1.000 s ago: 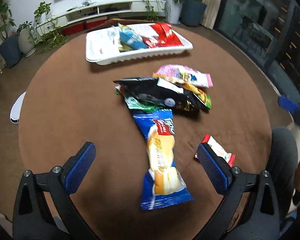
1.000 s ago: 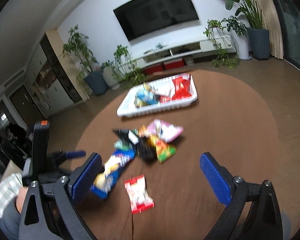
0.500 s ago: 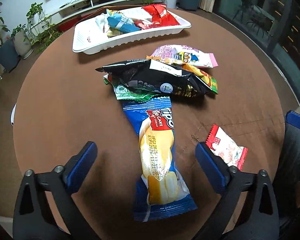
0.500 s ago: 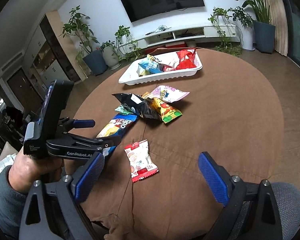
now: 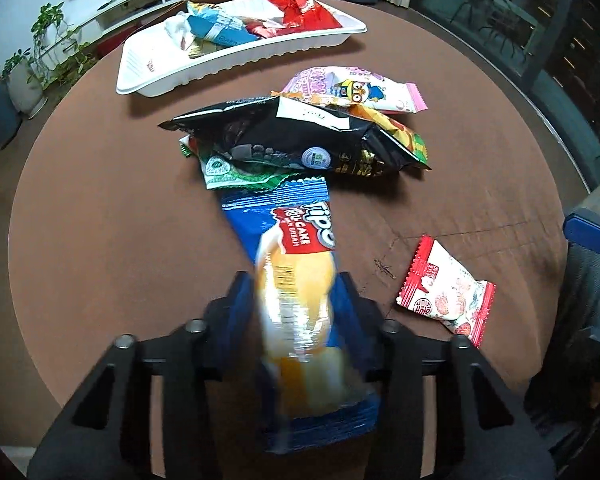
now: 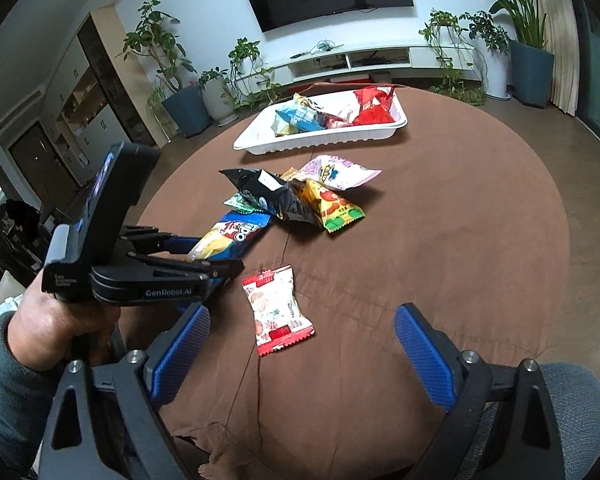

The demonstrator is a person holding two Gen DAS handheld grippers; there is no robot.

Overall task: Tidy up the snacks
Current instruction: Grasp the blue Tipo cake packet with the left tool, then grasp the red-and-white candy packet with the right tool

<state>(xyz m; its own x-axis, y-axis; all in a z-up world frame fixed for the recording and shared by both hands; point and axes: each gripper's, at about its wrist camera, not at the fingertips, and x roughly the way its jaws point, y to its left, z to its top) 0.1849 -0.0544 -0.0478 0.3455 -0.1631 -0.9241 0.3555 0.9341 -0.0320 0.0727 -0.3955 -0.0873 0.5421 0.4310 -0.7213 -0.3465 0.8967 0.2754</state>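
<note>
- Table [image 5: 100, 240]: round, brown cloth cover; its near edge is cut off in both views.
- Tray [image 5: 236, 56]: white, long, at the far side of the table. It holds several packets, among them a red one [image 5: 300, 10] and a blue one [image 5: 216, 30]; those beneath are partly hidden.
- Left gripper [image 5: 296, 308]: fingers clenched on the cake packet [image 5: 296, 264] near its near end. The blue pads are mostly hidden behind the wrapper. In the right wrist view the gripper [image 6: 216, 256] sits low over the table, held by the left hand [image 6: 56, 320].
- Cake packet: blue and yellow, long axis running from the gripper toward the pile. Its near half is blurred; its far end lies just beside the green packet [image 5: 236, 172].
- Pile: black bag [image 5: 300, 140] on top of the green packet, covering most of it; orange packet [image 6: 332, 208] partly under the black bag; pink packet [image 5: 356, 88] on the far side.
- Right gripper [image 6: 300, 356]: fingers released, wide apart, holding nothing, above the near table edge.
- Red-and-white packet [image 6: 276, 312]: lies flat, alone, just beyond the right gripper.
</note>
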